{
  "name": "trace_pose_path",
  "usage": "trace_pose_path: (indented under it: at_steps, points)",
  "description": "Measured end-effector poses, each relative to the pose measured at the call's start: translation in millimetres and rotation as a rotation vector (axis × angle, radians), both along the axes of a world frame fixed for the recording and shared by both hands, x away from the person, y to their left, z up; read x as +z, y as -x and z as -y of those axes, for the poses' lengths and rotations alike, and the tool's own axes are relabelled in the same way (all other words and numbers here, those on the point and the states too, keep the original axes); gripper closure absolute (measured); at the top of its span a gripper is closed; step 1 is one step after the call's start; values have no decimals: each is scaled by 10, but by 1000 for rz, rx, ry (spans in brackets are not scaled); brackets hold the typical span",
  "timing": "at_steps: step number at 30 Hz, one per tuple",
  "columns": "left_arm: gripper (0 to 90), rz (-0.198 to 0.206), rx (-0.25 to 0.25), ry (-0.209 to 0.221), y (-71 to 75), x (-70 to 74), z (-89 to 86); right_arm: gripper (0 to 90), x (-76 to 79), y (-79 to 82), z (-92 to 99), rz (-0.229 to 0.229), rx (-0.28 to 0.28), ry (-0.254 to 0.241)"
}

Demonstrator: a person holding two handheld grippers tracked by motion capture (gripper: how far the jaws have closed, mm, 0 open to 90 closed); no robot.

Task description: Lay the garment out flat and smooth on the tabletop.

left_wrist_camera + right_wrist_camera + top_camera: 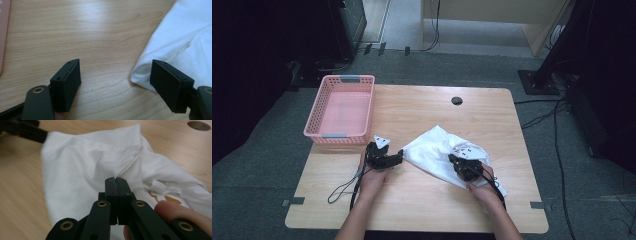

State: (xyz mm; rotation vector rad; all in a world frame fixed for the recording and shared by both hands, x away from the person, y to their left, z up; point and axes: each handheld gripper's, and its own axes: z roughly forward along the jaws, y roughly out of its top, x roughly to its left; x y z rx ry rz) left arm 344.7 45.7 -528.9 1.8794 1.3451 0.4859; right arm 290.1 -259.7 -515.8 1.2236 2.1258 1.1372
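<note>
A crumpled white cloth (pixel 432 147) with a small orange print (pixel 464 148) lies on the wooden table (pixel 412 200), right of centre. My left gripper (pixel 399 154) stands open at the cloth's left corner. In the left gripper view its jaws (pixel 116 75) are spread wide, with the corner of the cloth (pixel 180 37) just inside the right jaw. My right gripper (pixel 454 160) rests on the cloth's right part. In the right gripper view it (pixel 116 180) is shut, and creases in the cloth (pixel 75 165) run to its tips.
A pink basket (pixel 364 112) stands at the table's back left, and its edge (pixel 3 37) shows in the left gripper view. A round cable hole (pixel 456 100) sits near the far edge. Cables trail over the front left of the table. Bare wood lies between basket and cloth.
</note>
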Motion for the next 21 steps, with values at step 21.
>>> trace_pose_path:
  at_steps: [21]
  points:
    - [251,29,-100,193,154,144,16,900,103,1176,-343,4,379,3]
